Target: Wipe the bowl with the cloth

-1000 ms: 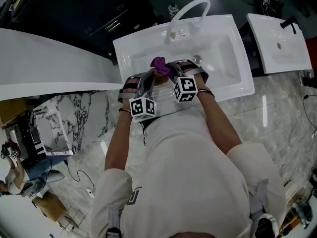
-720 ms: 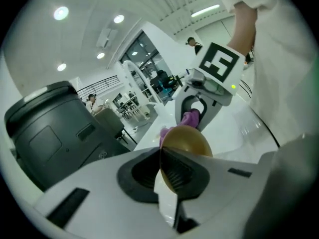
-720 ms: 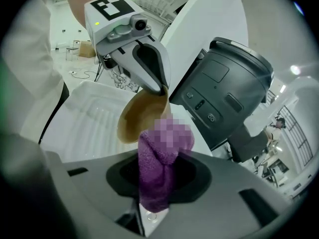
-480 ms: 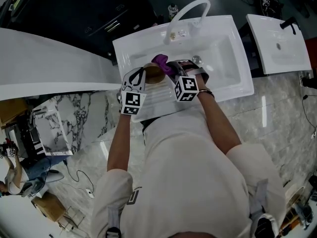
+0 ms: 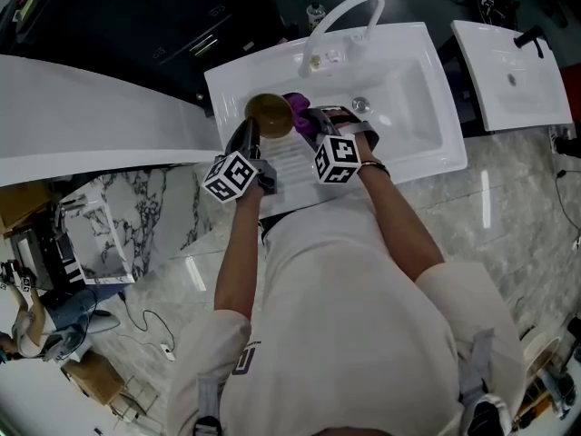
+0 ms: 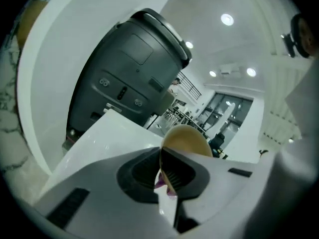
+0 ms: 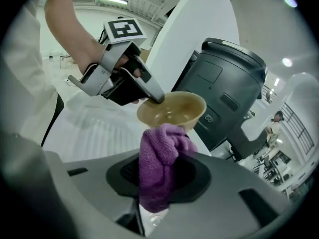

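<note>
Here's the tan bowl (image 5: 269,114), held up over the left end of the white sink (image 5: 413,107) and not resting on anything. The left tongs (image 5: 255,127) are clamped on its rim, one jaw inside the wall and one outside, and the bowl is tipped so its hollow faces the other hand. The right tongs (image 7: 158,183) are closed on a bunched purple cloth (image 7: 160,166), with a fat wad poking out past the jaws and sitting right at the bowl's near wall; whether it's touching I can't quite say. The bowl looks light, stiff and smooth, so that thin rim pinch may let it swivel or slip once the wiping pressure comes on. A deeper bite on the rim would steady it. The cloth is soft and floppy terry, and taking it by the bunch is the right call: the loose wad does the rubbing and will mould to the curve.
</note>
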Motion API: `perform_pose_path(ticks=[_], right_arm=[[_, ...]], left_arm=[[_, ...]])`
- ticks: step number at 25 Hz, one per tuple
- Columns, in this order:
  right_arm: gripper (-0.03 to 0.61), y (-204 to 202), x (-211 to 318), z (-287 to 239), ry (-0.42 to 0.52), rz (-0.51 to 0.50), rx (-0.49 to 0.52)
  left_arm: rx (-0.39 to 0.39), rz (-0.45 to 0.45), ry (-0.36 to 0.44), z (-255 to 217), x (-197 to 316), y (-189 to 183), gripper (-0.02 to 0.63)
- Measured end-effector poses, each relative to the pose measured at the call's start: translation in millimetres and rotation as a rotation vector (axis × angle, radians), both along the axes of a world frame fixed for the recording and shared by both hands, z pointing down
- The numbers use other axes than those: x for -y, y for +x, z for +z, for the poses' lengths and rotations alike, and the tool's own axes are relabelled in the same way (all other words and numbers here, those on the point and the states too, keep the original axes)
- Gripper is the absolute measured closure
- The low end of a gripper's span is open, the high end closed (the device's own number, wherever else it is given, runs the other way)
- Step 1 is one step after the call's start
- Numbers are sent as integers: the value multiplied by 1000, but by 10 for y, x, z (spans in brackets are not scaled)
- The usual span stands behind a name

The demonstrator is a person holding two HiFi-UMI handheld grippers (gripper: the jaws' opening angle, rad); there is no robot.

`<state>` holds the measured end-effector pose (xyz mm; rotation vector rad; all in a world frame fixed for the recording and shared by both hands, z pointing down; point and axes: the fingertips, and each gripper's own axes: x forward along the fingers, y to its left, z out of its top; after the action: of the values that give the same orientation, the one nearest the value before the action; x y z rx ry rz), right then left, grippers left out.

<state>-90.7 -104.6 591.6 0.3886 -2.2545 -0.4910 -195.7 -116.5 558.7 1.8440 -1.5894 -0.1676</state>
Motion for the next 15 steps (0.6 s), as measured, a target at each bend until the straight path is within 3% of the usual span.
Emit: perform_pose_path(ticks=[5, 10, 15], right_arm=[[483, -124, -116, 26, -16, -36, -2], [483, -172, -106, -12, -92, 12, 76], [483, -199, -120, -10, -124, 22, 110]], left_arm=[[-268, -141, -45, 149, -30, -1, 595], [-358, -231, -45, 154, -110, 20, 595], [-509, -256, -47, 193, -158, 78, 595]])
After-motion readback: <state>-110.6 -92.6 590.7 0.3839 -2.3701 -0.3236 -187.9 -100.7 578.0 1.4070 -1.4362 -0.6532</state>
